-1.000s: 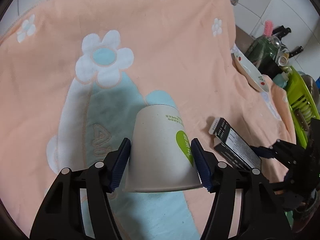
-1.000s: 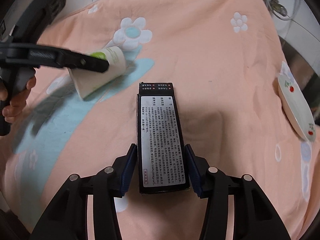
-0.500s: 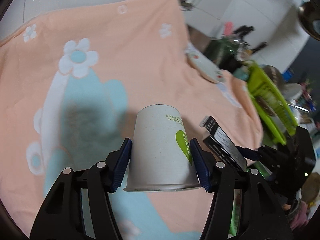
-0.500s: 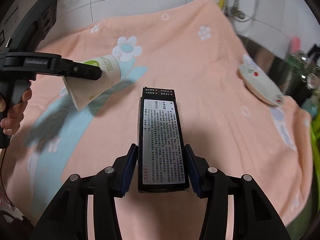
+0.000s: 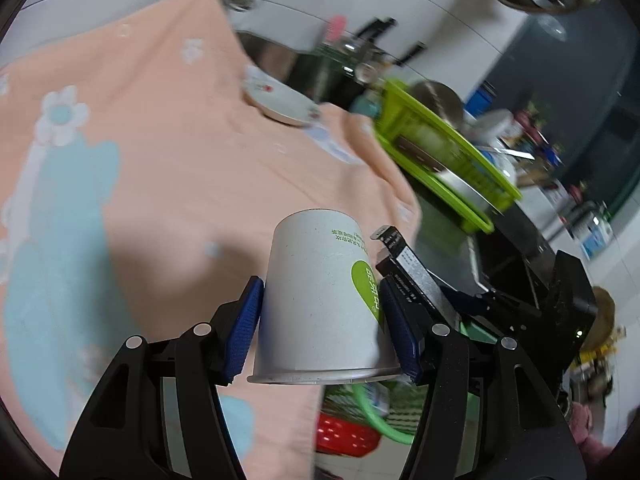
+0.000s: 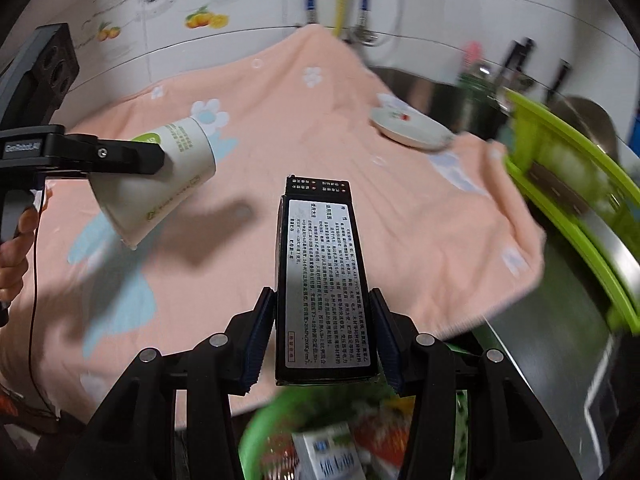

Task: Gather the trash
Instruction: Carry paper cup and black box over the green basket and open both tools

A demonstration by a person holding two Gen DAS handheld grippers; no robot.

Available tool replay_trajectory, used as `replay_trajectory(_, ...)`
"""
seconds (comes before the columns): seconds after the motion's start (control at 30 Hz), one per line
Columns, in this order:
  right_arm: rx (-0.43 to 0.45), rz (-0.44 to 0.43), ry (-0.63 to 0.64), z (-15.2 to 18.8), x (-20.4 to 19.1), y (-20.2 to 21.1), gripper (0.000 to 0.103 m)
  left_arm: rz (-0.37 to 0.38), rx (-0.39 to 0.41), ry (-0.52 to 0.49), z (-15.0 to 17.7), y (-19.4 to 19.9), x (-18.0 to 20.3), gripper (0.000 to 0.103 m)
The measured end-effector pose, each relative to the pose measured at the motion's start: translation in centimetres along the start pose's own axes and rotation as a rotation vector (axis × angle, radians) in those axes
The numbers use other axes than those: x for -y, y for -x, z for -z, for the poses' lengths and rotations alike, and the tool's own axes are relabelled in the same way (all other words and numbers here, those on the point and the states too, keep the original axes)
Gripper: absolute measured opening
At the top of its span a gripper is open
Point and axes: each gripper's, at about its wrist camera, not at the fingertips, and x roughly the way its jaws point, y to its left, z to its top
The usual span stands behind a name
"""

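Note:
My left gripper (image 5: 322,332) is shut on a white paper cup (image 5: 320,300) with a green mark, held mouth toward the camera above the front edge of the peach towel (image 5: 160,140). The same paper cup (image 6: 160,184) shows at the left of the right wrist view, in the left gripper (image 6: 132,156). My right gripper (image 6: 324,344) is shut on a long black box (image 6: 324,280) with a silver printed label. That black box (image 5: 404,264) sits just right of the cup in the left wrist view. A green bin (image 6: 256,432) with litter inside lies below the box.
A white plate (image 6: 412,130) rests at the towel's far right corner. A lime green dish rack (image 6: 580,208) with metal bowls stands to the right on a steel counter. A red item (image 5: 344,436) shows below the towel edge. A person's hand (image 6: 16,248) grips the left handle.
Both grippers have swung off the middle of the towel toward its front right edge and lifted a little, carrying the cup and the box. The green bin has come into view below.

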Motion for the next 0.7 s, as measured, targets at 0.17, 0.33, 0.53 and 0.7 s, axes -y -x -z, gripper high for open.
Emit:
replay_trajectory(0.17, -0.002, 0.063, -0.05, 3.8, 1.9, 2.6, 0.046, 0.046, -0.045, -0.051, 1.9, -1.9, 3.7, 0.059)
replay_trajectory(0.33, -0.019, 0.093, -0.119, 7.3, 3.6, 4.0, 0.046, 0.086, -0.094, -0.085, 3.7, -4.1, 6.6, 0.059)
replay_trajectory(0.53, -0.057, 0.096, -0.206, 11.3, 5.3, 4.7, 0.047, 0.116, -0.14, -0.094, 5.2, -6.1, 8.1, 0.059)
replay_trajectory(0.7, -0.076, 0.108, -0.249, 13.5, 6.1, 4.8, 0.047, 0.132, -0.167, -0.102, 6.1, -7.1, 9.1, 0.059)
